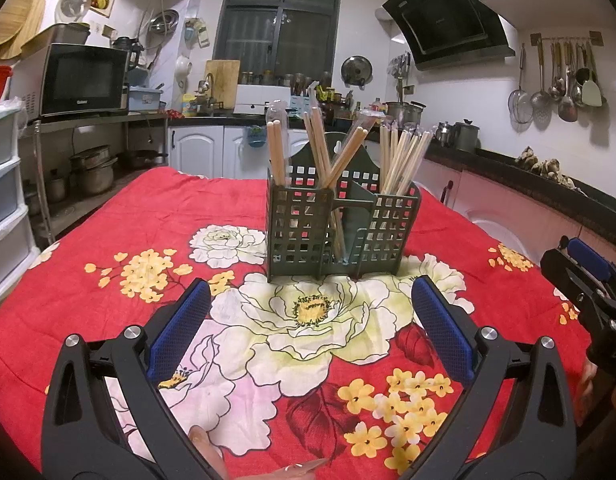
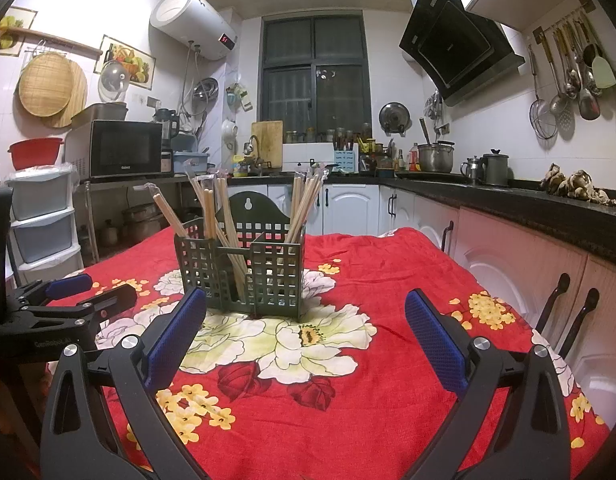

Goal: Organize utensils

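I see holder (image 1: 340,224): matt dark-green plastic grid | chopsticks (image 1: 400,160): pale bare wood, some in clear glossy sleeves | tablecloth (image 1: 147,208): soft red printed cloth, matt | my left gripper (image 1: 312,328) pads (image 1: 442,328): blue textured rubber on black matt plastic, shiny metal bolts

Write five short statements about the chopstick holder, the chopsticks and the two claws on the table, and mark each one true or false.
1. The green holder stands upright on the floral tablecloth. True.
2. The left claw grips a chopstick. False: it is open and empty.
3. Chopsticks stand in more than one compartment of the holder. True.
4. The right claw is shut on the holder. False: it is open, short of the holder.
5. Loose chopsticks lie on the tablecloth beside the holder. False: all visible chopsticks are in the holder.
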The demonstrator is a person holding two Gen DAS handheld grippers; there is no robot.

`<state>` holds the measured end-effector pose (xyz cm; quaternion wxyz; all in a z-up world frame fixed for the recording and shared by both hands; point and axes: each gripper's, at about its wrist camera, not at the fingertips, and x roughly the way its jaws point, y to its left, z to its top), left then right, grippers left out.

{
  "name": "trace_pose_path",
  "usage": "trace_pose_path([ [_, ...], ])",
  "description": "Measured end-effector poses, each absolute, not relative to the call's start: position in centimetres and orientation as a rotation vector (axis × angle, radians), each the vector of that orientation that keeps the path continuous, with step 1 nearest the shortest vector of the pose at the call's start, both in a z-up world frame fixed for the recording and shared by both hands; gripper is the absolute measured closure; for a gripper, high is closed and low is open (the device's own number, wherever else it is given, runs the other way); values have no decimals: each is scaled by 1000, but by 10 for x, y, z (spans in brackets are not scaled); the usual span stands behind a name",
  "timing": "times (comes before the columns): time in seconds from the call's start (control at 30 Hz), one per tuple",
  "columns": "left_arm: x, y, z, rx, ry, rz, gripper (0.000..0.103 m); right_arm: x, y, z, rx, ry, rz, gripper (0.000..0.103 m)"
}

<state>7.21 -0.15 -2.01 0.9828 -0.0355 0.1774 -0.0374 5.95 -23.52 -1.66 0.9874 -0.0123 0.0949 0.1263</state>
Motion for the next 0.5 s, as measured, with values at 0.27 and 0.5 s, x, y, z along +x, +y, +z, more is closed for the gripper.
trace_pose_path([
  [0.27,74,-2,-23,-72,368,-84,10,60,-236,-17,-27,194,249,6],
  [0.5,76,-1,-24,-74,380,-92,10,58,-234,-19,-30,195,246,6],
])
